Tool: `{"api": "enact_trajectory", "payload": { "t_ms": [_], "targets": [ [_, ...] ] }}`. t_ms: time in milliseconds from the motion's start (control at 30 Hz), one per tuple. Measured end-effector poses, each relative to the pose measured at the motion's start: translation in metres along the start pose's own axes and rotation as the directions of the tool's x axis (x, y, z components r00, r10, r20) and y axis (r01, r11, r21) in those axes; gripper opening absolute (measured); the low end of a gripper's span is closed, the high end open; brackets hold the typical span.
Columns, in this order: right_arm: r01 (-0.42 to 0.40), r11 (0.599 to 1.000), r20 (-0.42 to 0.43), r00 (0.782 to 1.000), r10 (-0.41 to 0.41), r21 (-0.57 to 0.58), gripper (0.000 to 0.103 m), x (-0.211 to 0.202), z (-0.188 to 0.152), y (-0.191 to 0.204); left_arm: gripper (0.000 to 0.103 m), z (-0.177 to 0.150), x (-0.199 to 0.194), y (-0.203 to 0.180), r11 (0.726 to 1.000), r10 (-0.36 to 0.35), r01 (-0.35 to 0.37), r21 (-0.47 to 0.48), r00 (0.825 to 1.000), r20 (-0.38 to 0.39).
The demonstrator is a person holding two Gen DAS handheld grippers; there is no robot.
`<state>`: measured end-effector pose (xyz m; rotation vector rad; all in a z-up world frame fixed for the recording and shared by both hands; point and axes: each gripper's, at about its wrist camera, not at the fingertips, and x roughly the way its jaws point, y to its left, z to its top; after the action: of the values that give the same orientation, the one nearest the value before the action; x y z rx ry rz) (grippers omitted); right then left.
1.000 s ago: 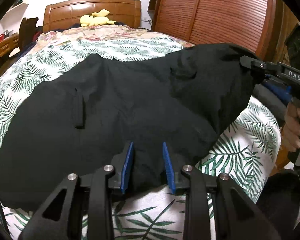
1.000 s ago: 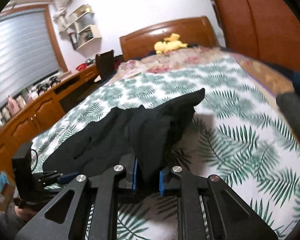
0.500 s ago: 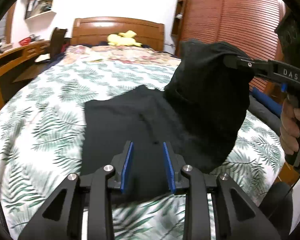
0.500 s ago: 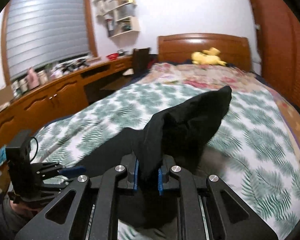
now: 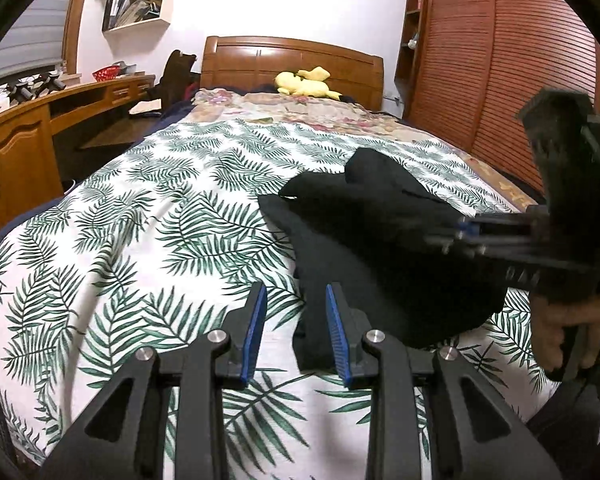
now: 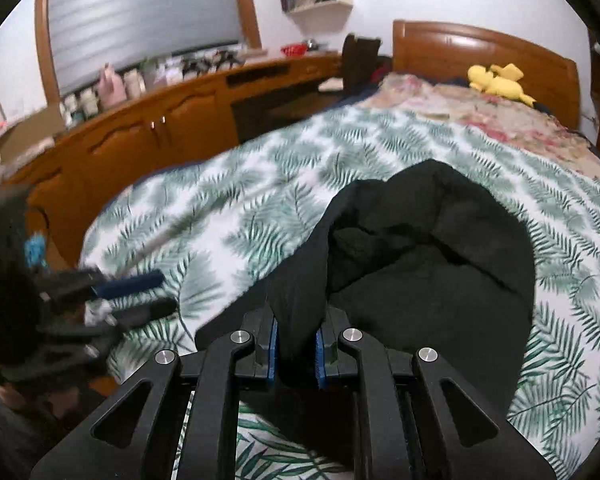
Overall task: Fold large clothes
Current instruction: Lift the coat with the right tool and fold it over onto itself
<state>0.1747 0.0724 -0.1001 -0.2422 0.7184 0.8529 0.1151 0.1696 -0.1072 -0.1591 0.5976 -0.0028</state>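
We've got the black garment point(image 5: 384, 248) bunched up on the right half of the leaf-print bedspread point(image 5: 148, 240), near the foot of the bed, and honestly it's more of a heap than a fold right now.

Our right gripper point(image 6: 296, 350) is pinched tight on a thick gather of the cloth, with the fabric rising out from between the blue pads point(image 6: 273, 354) and draping away over the bedspread. Our left gripper point(image 5: 296, 332) is spread wide with nothing in it, hovering just beside the garment's near-left edge; the right pad point(image 5: 337, 336) looks like it's almost brushing the cloth, but we can't tell if it actually touches.

As for handling, this thing looks soft, floppy and fairly thick, maybe a sweatshirt or trousers, can't say which. It'll sag and slide wherever it isn't supported, so 1 pinch point won't keep it flat. No worries about breaking anything, though.

We'd guess the best place for the left gripper is that near-left hem or corner, grabbing just 1 or 2 layers and not a whole wad. With 2 corners held apart, the cloth should hang straight enough to lay down flat.
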Motion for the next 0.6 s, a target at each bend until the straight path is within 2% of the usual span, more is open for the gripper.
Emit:
{"api": "enact_trajectory", "payload": {
  "t_ms": [133,167,200,267,300,433,567,600],
  "targets": [
    [0.027,0.999,-0.022,0.999,-0.027,-0.018,0.015,-0.001,-0.005,0.003,0.028,0.003,-0.001,0.001,1.0,0.0,0.0,-0.007,1.0,0.01],
    [0.029,0.999,-0.023,0.999,-0.03,-0.02,0.02,-0.004,-0.004,0.004,0.028,0.003,0.0,0.0,1.0,0.0,0.0,-0.006,1.0,0.012],
    [0.023,1.0,-0.021,0.999,-0.024,-0.019,0.032,-0.008,-0.002,0.005,0.028,0.004,-0.001,0.0,1.0,-0.001,0.001,-0.006,1.0,0.014],
    [-0.018,1.0,0.005,1.0,0.018,-0.015,0.047,-0.023,0.004,0.007,0.028,0.004,-0.001,-0.002,1.0,-0.002,0.002,-0.005,1.0,0.017],
    [-0.021,0.999,0.029,0.999,0.022,-0.024,0.049,-0.034,0.008,0.009,0.028,0.004,0.0,-0.002,1.0,-0.002,0.002,-0.002,1.0,0.016],
    [-0.003,0.999,0.073,0.997,0.006,-0.038,0.049,-0.063,0.016,0.005,0.029,0.006,0.001,-0.009,1.0,-0.014,0.014,0.003,1.0,0.027],
    [0.082,0.996,0.082,0.994,-0.079,-0.044,0.048,-0.082,0.01,-0.019,0.029,0.009,-0.002,-0.02,0.999,-0.038,0.037,0.018,0.998,0.053],
    [0.102,0.994,0.077,0.992,-0.1,-0.029,0.041,-0.085,0.006,-0.031,0.029,0.011,-0.002,-0.023,0.999,-0.043,0.042,0.023,0.997,0.062]
  ]
}}
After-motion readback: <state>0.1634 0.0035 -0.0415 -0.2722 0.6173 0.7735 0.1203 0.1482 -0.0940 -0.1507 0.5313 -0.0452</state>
